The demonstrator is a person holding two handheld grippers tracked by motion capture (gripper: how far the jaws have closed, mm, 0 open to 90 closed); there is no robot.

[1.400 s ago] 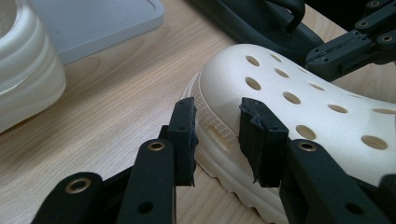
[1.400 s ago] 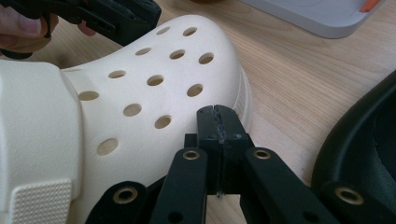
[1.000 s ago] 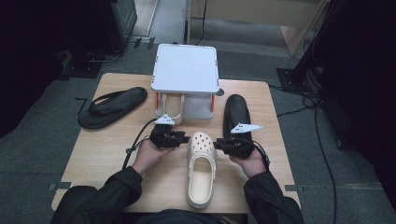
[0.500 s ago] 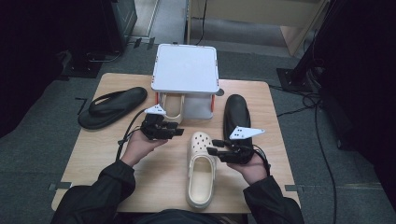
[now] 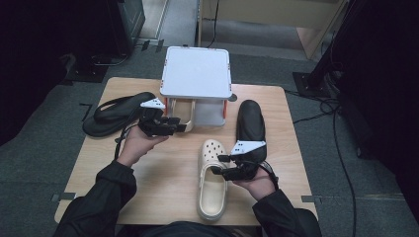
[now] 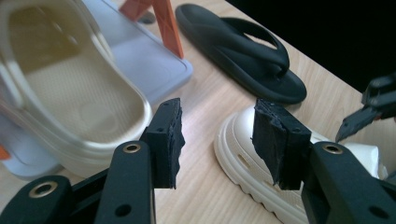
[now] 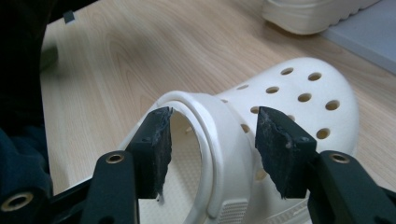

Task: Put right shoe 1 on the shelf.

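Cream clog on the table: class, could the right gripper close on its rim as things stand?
Probably yes: the right gripper is open with the cream clog rim between its jaws, nothing blocking.

The person wore dark long sleeves [image 5: 106, 190] gathered at the wrists. Each hand carried a black tool: the left tool [image 5: 179, 124] and the right tool [image 5: 217, 164] both bore a pale grey three-cornered plate on top and trailed a thin black cable. Brass-coloured rivets dotted the jaws, which ended in rough black foam pads [image 6: 170, 133].
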